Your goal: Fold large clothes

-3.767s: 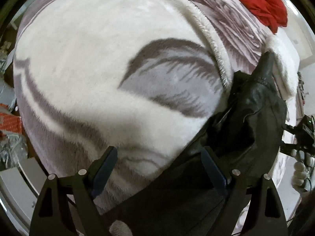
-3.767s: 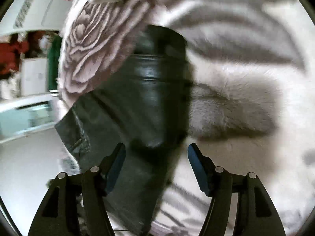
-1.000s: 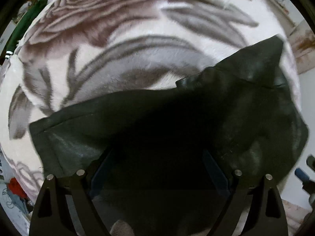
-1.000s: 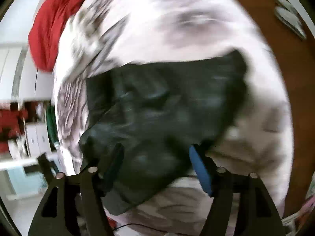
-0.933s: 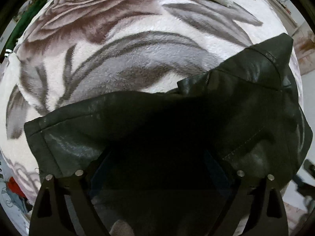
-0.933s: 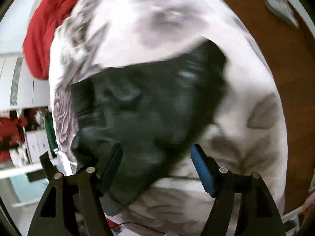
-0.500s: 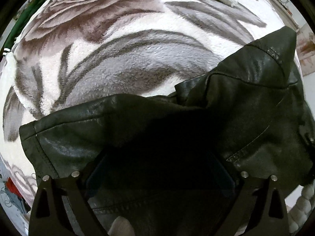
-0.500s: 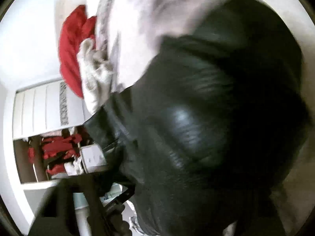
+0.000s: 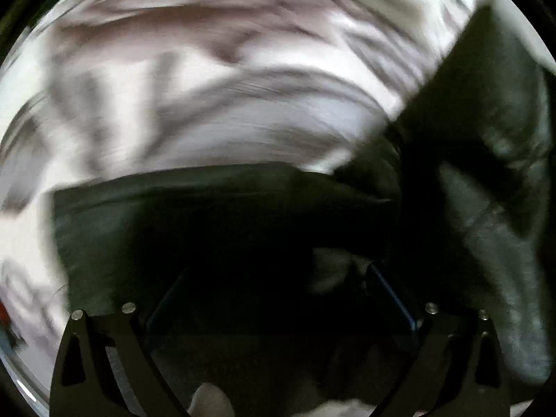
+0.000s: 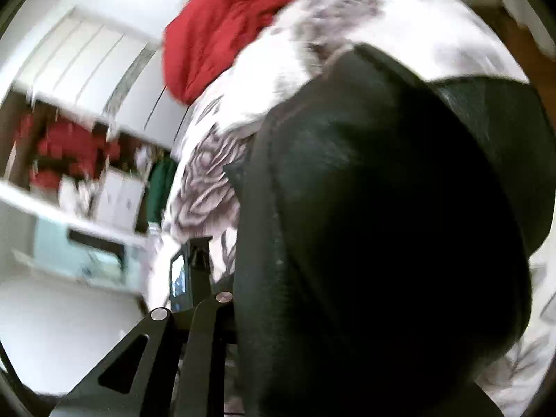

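Note:
A black leather jacket lies on a white and grey flowered blanket spread over the bed. In the blurred left wrist view my left gripper is open, its blue-padded fingers spread wide low over the jacket. A flap of the jacket rises at the right. In the right wrist view the jacket fills the frame close to the lens and hides my right gripper's tips. Only its left finger arm shows.
A red garment lies on the far end of the bed. White cupboards, a shelf with red things and a green garment stand beyond the bed's edge. A small screen device stands near the blanket edge.
The left gripper has dropped closer to the jacket. In the right wrist view the jacket still covers the lens, and that view has swung toward the room with the red garment.

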`<state>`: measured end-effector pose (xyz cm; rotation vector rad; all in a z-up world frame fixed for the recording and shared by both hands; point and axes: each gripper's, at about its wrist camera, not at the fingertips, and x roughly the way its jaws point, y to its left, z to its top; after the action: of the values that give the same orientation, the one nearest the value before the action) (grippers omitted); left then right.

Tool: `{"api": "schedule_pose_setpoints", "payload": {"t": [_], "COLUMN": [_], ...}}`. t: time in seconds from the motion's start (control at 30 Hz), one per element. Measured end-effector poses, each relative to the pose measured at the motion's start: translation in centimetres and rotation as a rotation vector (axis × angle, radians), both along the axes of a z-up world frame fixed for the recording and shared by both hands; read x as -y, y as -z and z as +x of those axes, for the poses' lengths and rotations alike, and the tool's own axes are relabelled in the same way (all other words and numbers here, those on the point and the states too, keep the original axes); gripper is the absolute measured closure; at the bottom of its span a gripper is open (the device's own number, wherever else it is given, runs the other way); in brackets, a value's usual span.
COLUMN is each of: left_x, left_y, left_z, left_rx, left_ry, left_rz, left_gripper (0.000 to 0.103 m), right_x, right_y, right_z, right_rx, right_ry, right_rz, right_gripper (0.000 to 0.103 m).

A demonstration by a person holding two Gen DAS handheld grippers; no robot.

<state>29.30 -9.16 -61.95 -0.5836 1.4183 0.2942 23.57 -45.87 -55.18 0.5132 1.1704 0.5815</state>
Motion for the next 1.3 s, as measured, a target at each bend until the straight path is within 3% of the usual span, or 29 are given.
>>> {"api": "schedule_pose_setpoints", "payload": {"t": [0.1,0.27,0.33,0.43,0.5,0.57,0.6,0.63,0.67,0.77,0.8,0.87,0.93,1.0,1.03,1.07,1.13,1.3], "left_x": [-5.9,-14.1,-15.9,-17.1,-17.9,-18.2,-18.0,-17.9,-17.6,-17.3,-17.1,-16.8,-16.3,-15.5,-15.1,-14.6,-13.5,-12.1], "left_y": [-3.7,-6.8,-7.0,-6.1,-6.3,-6.4,-6.7,-7.4,-7.7,-9.0,-9.4,-10.0,-10.1,-9.5,-9.0,-8.3,-6.3,1.3], "left_z": [-6.8,-20.0,-24.6,-29.3,-31.1,-31.2,-31.2,-31.2,-30.7,-29.7,-29.2,-27.9,-26.9,-25.8,-25.3,-24.7,-23.3,-21.9], "left_rx": [0.042,-0.016,-0.044,-0.083,-0.093,-0.088,-0.073,-0.063,-0.052,-0.010,0.005,0.035,0.051,0.059,0.056,0.058,0.041,-0.094], "left_ry": [-0.160,-0.393,-0.466,-0.556,-0.587,-0.603,-0.601,-0.592,-0.579,-0.542,-0.534,-0.514,-0.496,-0.476,-0.467,-0.459,-0.433,-0.405], "left_rz": [0.002,0.096,0.131,0.135,0.142,0.141,0.136,0.132,0.128,0.108,0.103,0.103,0.103,0.092,0.085,0.076,0.074,0.036], "left_gripper": [0.003,0.003,0.003,0.003,0.003,0.003,0.003,0.003,0.003,0.003,0.003,0.003,0.003,0.003,0.003,0.003,0.003,0.003], "right_x": [-5.0,-16.7,-22.0,-27.6,-30.1,-31.5,-31.7,-31.5,-31.1,-28.6,-28.5,-26.2,-25.0,-22.9,-23.5,-24.2,-26.8,-32.2], "right_y": [-2.8,-4.8,-3.5,1.2,5.1,7.9,7.8,7.2,6.1,2.3,1.1,-2.0,-3.6,-3.6,-2.8,-1.8,0.9,6.9], "right_z": [-2.1,-9.1,-13.3,-18.6,-21.3,-23.0,-23.3,-23.5,-23.5,-22.4,-21.0,-18.4,-14.0,-11.2,-9.9,-9.0,-7.5,-5.1], "right_rx": [0.076,0.200,0.220,0.151,0.092,0.012,-0.002,-0.023,-0.079,-0.203,-0.221,-0.299,-0.335,-0.314,-0.298,-0.289,-0.304,-0.238], "right_ry": [-0.125,-0.440,-0.592,-0.758,-0.846,-0.934,-0.956,-0.980,-1.013,-1.020,-1.008,-0.898,-0.748,-0.626,-0.617,-0.615,-0.631,-0.588], "right_rz": [-0.091,-0.251,-0.315,-0.393,-0.472,-0.517,-0.503,-0.459,-0.367,-0.165,-0.139,-0.058,-0.040,-0.110,-0.159,-0.218,-0.311,-0.524], "right_gripper": [0.084,0.084,0.084,0.084,0.077,0.063,0.056,0.036,0.026,0.023,0.023,0.023,0.023,0.023,0.032,0.050,0.060,0.061]}}
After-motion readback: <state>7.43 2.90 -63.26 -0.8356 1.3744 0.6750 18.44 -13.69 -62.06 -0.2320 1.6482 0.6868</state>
